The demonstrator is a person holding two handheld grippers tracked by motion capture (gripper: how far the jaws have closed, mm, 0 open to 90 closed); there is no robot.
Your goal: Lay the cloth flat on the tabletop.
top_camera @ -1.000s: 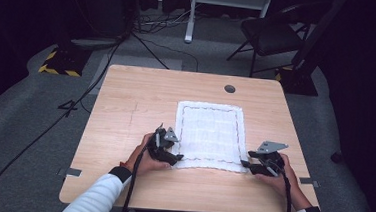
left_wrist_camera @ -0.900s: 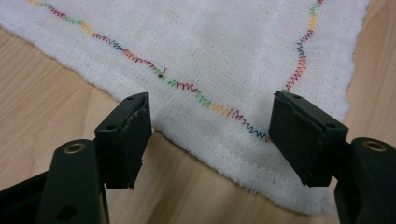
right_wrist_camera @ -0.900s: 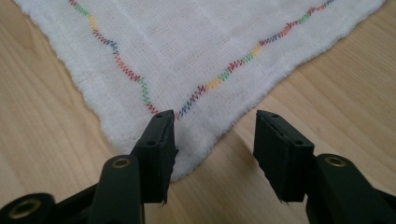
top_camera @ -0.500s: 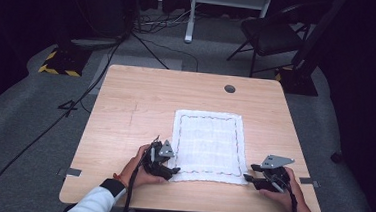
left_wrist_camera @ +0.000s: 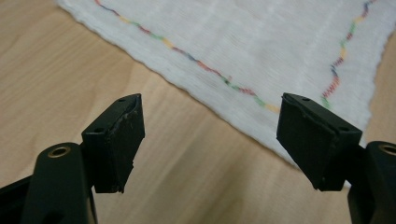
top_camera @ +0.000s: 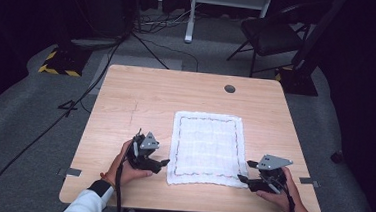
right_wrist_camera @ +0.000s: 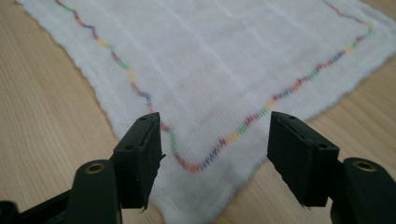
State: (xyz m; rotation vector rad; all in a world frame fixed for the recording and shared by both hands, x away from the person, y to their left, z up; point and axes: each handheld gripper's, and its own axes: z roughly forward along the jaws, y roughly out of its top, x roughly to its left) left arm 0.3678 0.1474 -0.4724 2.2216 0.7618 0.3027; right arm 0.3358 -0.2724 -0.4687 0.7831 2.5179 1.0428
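High view: your left hand-held gripper (top_camera: 164, 162) sits just off the near-left corner of the white cloth (top_camera: 207, 147), jaws apart and nothing between them. They have just been opening a little wider. Left gripper view agrees: bare wood of the worktop (left_wrist_camera: 60, 84) lies between the two black jaws, and the cloth (left_wrist_camera: 261, 51) edge runs diagonally just ahead, not touched.

Cloth lies flat in the middle-near part of the worktop (top_camera: 141, 102), spread out as one rectangle, long sides running away from you. It is white, thin woven stuff with a wavy multicolour stitched line a little inside the hem all round. No folds or big wrinkles that you can make out; the near edge looks a bit uneven.

Your right hand-held gripper (top_camera: 244, 171) sits at the near-right corner, jaws also apart and also just been opening. Right gripper view puts the cloth (right_wrist_camera: 219, 70) corner between and below the jaws, pads not pressing on it.

Step in hand, as a judgement: cloth is laid out and let go, both hands hang at the near corners, either done with spreading or set up for a fold. If you fold, next move calls for dropping each gripper onto its corner, left one shifting inward first since it is off the cloth, pinching only the one layer, then lifting both together so the edge stays straight.
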